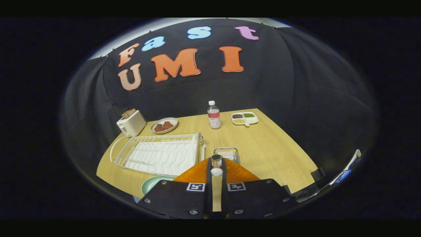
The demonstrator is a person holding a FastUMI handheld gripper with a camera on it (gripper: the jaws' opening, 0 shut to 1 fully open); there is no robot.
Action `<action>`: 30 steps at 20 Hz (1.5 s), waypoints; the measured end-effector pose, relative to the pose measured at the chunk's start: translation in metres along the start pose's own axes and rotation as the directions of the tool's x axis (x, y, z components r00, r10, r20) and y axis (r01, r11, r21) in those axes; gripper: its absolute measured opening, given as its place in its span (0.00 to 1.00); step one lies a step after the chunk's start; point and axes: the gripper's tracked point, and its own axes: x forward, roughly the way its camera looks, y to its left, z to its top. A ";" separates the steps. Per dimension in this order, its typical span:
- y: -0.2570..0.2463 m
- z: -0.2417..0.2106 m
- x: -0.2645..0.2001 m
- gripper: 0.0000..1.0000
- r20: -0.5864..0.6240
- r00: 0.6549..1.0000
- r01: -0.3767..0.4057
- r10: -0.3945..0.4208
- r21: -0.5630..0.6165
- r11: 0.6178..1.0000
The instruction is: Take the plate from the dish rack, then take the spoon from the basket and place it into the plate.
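Note:
My gripper (216,163) is shut on the spoon (216,170), whose white end and brownish handle stand upright in the narrow gap between the fingers. The small wire basket (227,153) sits just beyond the fingertips. The pale green plate (150,185) lies on the table near the front edge, to the left of the fingers and partly hidden by the gripper body. The white dish rack (158,154) stands behind the plate with no dishes in it.
A white toaster (131,122), a dish of reddish-brown food (163,125), a water bottle (213,115) and a divided tray of beans (244,118) line the back of the wooden table (273,154). Bare tabletop lies to the right of the basket.

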 end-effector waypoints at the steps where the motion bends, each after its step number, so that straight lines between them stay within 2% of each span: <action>1: 0.003 0.004 -0.004 0.10 0.006 1.000 -0.012 0.012 -0.007 1.000; 7: 0.040 0.003 -0.020 0.10 -0.001 0.989 -0.150 0.150 -0.004 0.989; 14: 0.088 -0.027 -0.032 0.10 -0.058 0.949 -0.306 0.309 0.051 0.951; 22: 0.118 -0.075 -0.033 0.10 -0.180 0.902 -0.396 0.394 0.021 0.918; 30: 0.136 -0.126 -0.014 0.10 -0.289 0.860 -0.437 0.421 0.009 0.899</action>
